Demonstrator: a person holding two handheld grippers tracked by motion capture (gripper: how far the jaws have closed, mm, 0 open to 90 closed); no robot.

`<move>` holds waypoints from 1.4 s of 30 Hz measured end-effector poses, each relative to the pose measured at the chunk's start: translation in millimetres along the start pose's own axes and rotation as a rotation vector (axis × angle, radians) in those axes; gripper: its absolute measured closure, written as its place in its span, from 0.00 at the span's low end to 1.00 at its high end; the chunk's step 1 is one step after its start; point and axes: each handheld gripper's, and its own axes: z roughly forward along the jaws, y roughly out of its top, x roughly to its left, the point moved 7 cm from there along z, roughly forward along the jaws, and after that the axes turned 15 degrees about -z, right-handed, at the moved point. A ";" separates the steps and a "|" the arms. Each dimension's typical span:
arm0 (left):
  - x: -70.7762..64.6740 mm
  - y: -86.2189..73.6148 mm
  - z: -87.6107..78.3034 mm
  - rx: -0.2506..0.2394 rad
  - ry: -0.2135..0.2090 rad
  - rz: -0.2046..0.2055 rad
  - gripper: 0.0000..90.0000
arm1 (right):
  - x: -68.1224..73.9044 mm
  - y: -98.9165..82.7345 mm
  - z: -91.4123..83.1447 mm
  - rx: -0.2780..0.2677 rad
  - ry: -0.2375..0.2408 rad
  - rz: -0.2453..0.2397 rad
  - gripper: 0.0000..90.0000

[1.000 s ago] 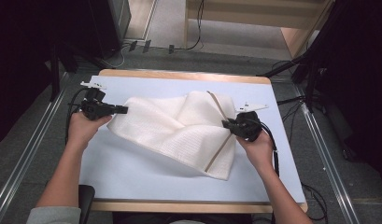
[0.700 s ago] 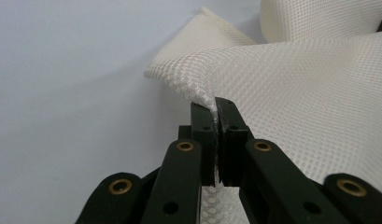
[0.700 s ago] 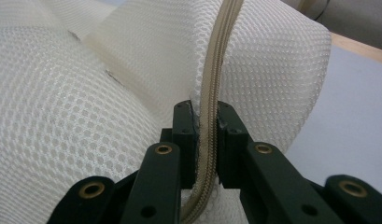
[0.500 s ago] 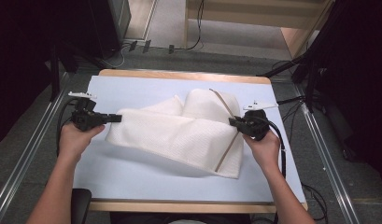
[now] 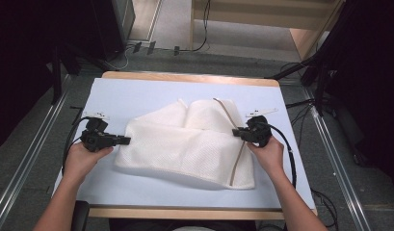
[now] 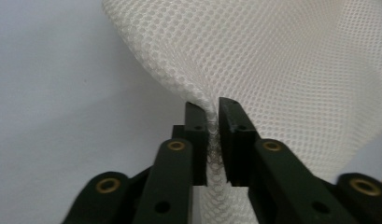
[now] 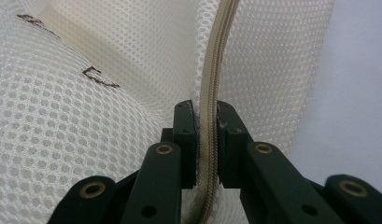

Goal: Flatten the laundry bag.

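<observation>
both my grippers sit mid-frame: left gripper (image 5: 121, 140) just easing open, mesh bag (image 5: 185, 142) between its jaws; right gripper (image 5: 239, 131) pinches the bag's zipper (image 7: 212, 88).

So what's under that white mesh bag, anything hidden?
The mesh bag lies folded on the pale blue table cover, which shows all around it. Its upper layer covers its own lower layer; whatever might lie beneath or inside is covered and cannot be seen.
</observation>
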 end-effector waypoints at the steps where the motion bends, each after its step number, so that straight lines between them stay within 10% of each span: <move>1: 0.5 0.3 -3.2 -0.010 0.006 0.002 0.85 | 0.9 1.0 0.4 0.001 -0.006 -0.009 0.91; 15: 5.5 46.0 -28.6 -0.130 0.017 0.042 0.62 | 5.6 4.9 1.9 0.000 -0.007 -0.021 0.91; 24: 29.7 83.6 5.7 -0.077 0.058 0.027 0.62 | 6.2 5.5 3.7 -0.008 -0.001 -0.017 0.91; 42: 44.2 97.9 80.4 0.016 0.109 0.057 0.58 | 10.1 1.4 0.5 -0.038 -0.012 0.009 0.89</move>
